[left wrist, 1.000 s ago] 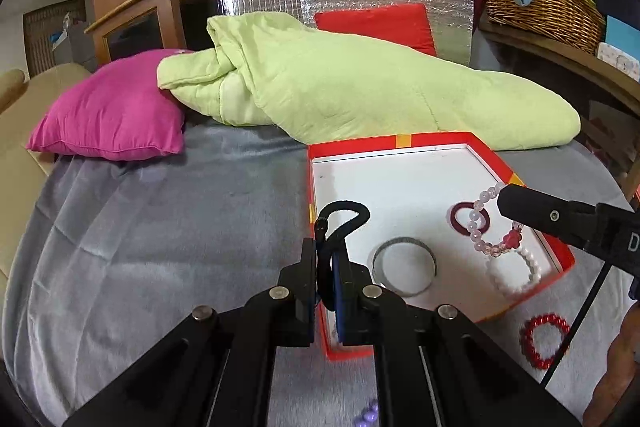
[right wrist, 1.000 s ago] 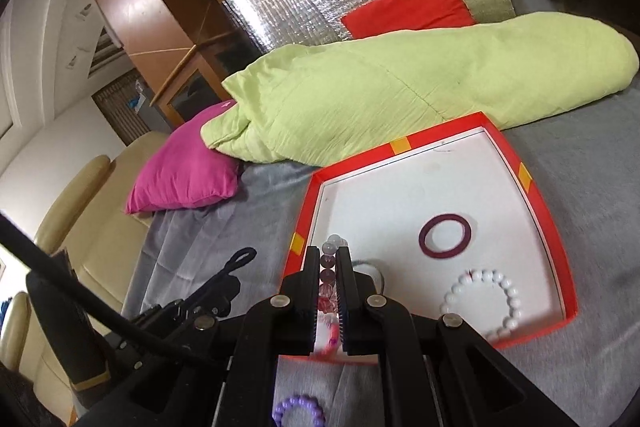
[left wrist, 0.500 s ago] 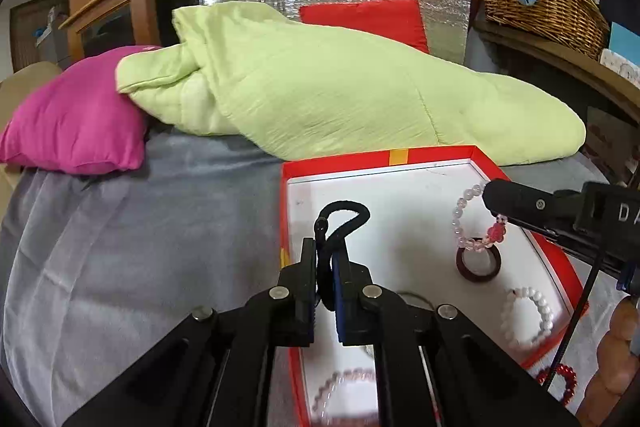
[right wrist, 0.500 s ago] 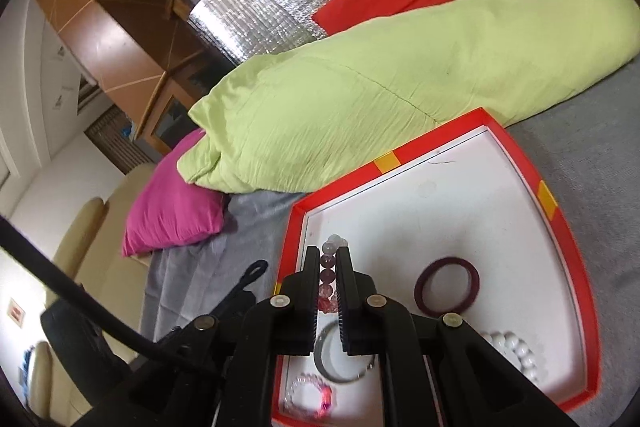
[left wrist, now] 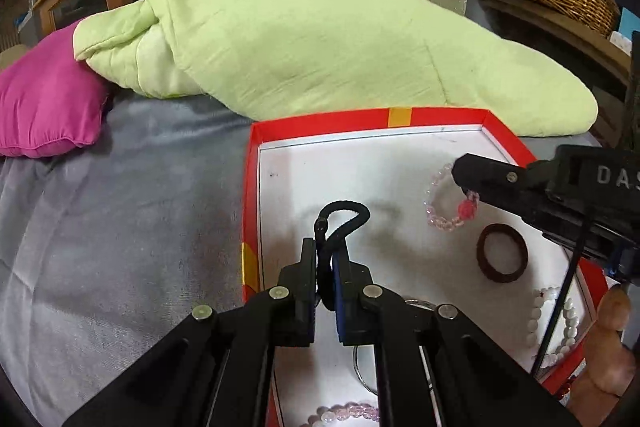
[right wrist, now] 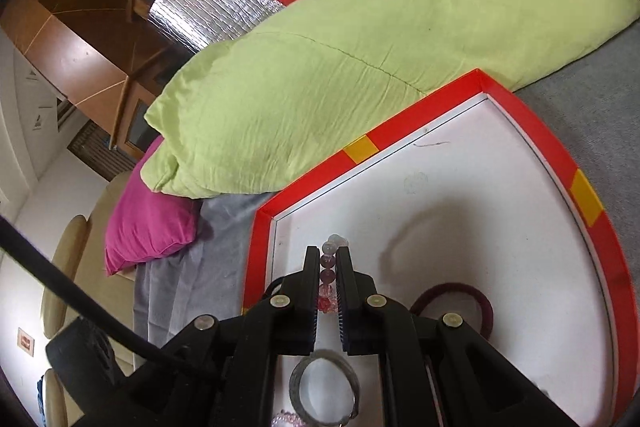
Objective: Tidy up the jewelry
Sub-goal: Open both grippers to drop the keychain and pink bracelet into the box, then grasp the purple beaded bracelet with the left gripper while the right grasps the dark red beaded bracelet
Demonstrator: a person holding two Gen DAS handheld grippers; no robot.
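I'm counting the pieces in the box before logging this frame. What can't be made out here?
- Silver bangle: left view, mostly behind the left gripper.
- White bracelet: left view, crossed by a cable.
- Pink bracelet: right view, cut by the bottom edge.
- Dark ring: right view, near side behind the right gripper.

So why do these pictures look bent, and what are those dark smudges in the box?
Left wrist view: the fisheye lens bows the red box rim, corners go black; the smudges are soft shadows under the black cord. Right wrist view: same curving, another soft shadow on the white floor.
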